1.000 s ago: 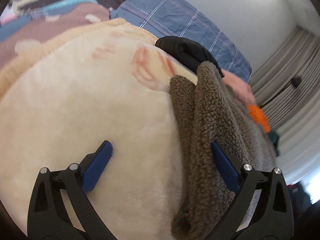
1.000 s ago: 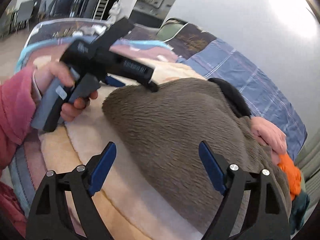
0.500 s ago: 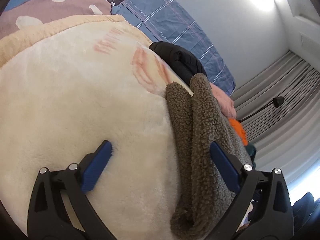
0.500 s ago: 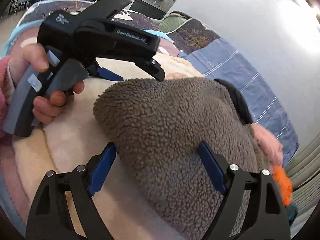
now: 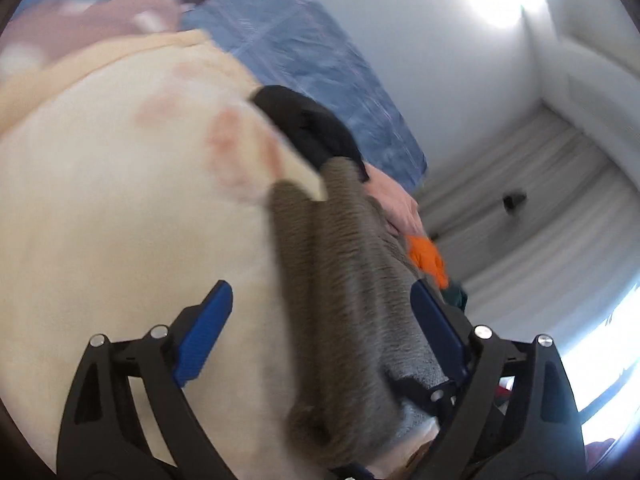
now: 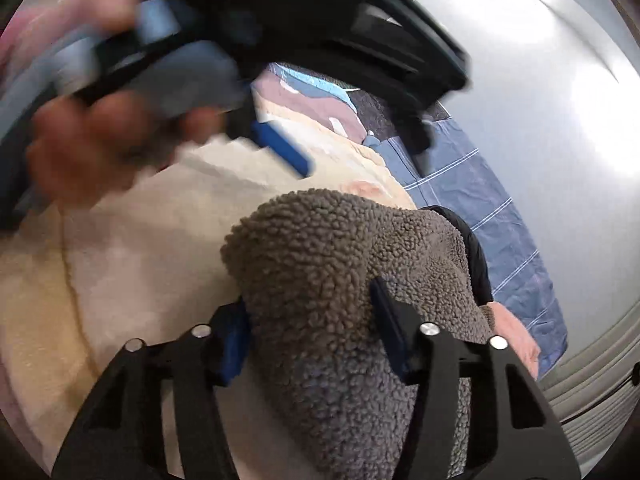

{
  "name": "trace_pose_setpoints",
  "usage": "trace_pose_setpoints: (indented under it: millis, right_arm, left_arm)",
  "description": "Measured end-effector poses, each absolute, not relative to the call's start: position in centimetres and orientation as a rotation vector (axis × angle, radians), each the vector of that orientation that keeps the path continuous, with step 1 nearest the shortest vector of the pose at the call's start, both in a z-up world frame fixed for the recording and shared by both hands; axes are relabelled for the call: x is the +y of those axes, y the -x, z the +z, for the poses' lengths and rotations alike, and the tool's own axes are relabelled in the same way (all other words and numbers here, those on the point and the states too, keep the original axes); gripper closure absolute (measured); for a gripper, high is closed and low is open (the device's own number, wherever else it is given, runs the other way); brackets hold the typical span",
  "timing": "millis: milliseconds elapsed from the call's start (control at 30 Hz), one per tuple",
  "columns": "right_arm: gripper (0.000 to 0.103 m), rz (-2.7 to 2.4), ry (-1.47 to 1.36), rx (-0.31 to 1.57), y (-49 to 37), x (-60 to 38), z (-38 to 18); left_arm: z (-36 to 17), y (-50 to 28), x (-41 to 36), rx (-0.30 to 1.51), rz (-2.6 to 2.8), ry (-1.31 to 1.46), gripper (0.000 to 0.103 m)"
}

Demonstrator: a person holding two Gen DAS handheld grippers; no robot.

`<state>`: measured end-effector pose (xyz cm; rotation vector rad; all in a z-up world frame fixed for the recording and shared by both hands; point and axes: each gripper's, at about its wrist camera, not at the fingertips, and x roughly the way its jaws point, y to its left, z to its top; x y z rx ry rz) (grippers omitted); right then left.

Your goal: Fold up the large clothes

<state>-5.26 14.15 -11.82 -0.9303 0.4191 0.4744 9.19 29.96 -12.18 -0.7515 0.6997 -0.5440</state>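
Observation:
A brown fleece garment (image 6: 340, 272) lies bunched on a cream plush blanket (image 6: 132, 248). My right gripper (image 6: 310, 328) has its jaws closed in on a thick fold of the fleece, pads pressed into both sides. In the left wrist view the fleece (image 5: 340, 292) runs between the jaws of my left gripper (image 5: 320, 336), which is wide open, its right pad against the fleece and its left pad over the blanket (image 5: 120, 220). The left gripper (image 6: 344, 152) and the hand holding it fill the top of the right wrist view, blurred.
A black garment (image 5: 308, 124), a pink one (image 5: 396, 200) and an orange one (image 5: 426, 256) lie beyond the fleece. A blue checked sheet (image 6: 492, 216) covers the bed by the white wall. Grey curtains (image 5: 540, 208) hang at the right.
My right gripper has moved forward and closed from wide open onto a fold of the fleece. My left gripper has lifted and swung, still open; its view is blurred.

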Motion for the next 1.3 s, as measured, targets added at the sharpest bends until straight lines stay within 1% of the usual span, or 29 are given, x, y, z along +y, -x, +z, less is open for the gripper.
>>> trace_pose_setpoints:
  millis: [67, 100, 167, 267, 300, 333, 367, 433, 467, 500, 533, 567, 600, 633, 667, 733, 900, 1000, 1167, 1300]
  right_arm:
    - [0.047, 0.472, 0.934, 0.423, 5.0, 14.1, -11.8]
    - [0.046, 0.467, 0.942, 0.42, 5.0, 14.2, -12.0]
    - [0.041, 0.456, 0.961, 0.413, 4.9, 14.3, -12.1]
    - [0.035, 0.454, 0.979, 0.425, 4.2, 14.5, -12.2]
    - [0.033, 0.453, 0.982, 0.428, 4.0, 14.6, -12.3]
    - [0.03, 0.451, 0.984, 0.434, 3.7, 14.8, -12.5]
    - [0.029, 0.447, 0.986, 0.44, 3.0, 15.0, -12.7]
    - [0.028, 0.439, 0.984, 0.433, 2.0, 15.0, -13.0]
    - [0.03, 0.438, 0.977, 0.425, 1.6, 15.1, -13.1]
    - [0.035, 0.437, 0.965, 0.424, 1.4, 15.0, -13.0]
    - [0.047, 0.431, 0.96, 0.419, 1.6, 15.0, -12.9]
    - [0.055, 0.421, 0.948, 0.402, 2.0, 14.9, -12.6]
    - [0.058, 0.424, 0.922, 0.399, 2.2, 14.6, -12.0]
    - [0.061, 0.429, 0.882, 0.403, 2.4, 14.4, -11.3]
    - [0.062, 0.436, 0.806, 0.412, 2.2, 13.6, -9.8]
    - [0.063, 0.445, 0.677, 0.41, 1.6, 11.8, -6.9]
    - [0.064, 0.422, 0.514, 0.323, 2.9, 7.9, -1.1]
    - [0.064, 0.41, 0.387, 0.303, 3.1, 4.4, 1.7]
    - [0.064, 0.386, 0.161, 0.284, 4.2, -2.5, 5.7]
    - [0.065, 0.36, 0.024, 0.266, 4.9, -8.3, 7.1]
  left_arm:
    - [-10.4, -11.8, 28.6, 0.751, -0.508, 0.59, 0.01]
    - [-10.3, -13.7, 27.9, 0.799, -0.521, 0.554, 0.01]
    - [-11.2, -16.8, 26.9, 0.897, -0.543, 0.541, 0.01]
    - [-13.2, -20.3, 25.4, 0.996, -0.598, 0.568, 0.009]
    - [-13.6, -20.9, 25.0, 1.008, -0.618, 0.572, 0.008]
    - [-14.1, -21.7, 24.3, 1.014, -0.647, 0.566, 0.004]
    - [-14.4, -21.9, 24.0, 1.007, -0.664, 0.557, 0.002]
    - [-14.6, -22.5, 23.4, 0.983, -0.706, 0.514, 0.002]
    - [-14.5, -22.7, 23.3, 0.973, -0.72, 0.504, 0.002]
    - [-14.6, -22.9, 23.3, 0.966, -0.726, 0.502, 0.005]
    - [-14.5, -23.0, 23.5, 0.953, -0.718, 0.509, 0.023]
    - [-14.5, -23.2, 23.5, 0.947, -0.724, 0.523, 0.047]
    - [-14.2, -23.2, 23.7, 0.946, -0.726, 0.558, 0.052]
    - [-14.0, -23.2, 23.6, 0.934, -0.712, 0.565, 0.063]
    - [-13.1, -23.0, 23.2, 0.913, -0.707, 0.555, 0.067]
    - [-10.7, -22.1, 22.4, 0.862, -0.7, 0.507, 0.067]
    - [-3.7, -21.0, 19.7, 0.742, -0.758, 0.454, 0.068]
    - [0.0, -20.7, 16.5, 0.704, -0.791, 0.408, 0.068]
    - [4.8, -20.4, 9.0, 0.682, -0.832, 0.296, 0.068]
    - [7.5, -20.2, 2.2, 0.684, -0.849, 0.21, 0.068]
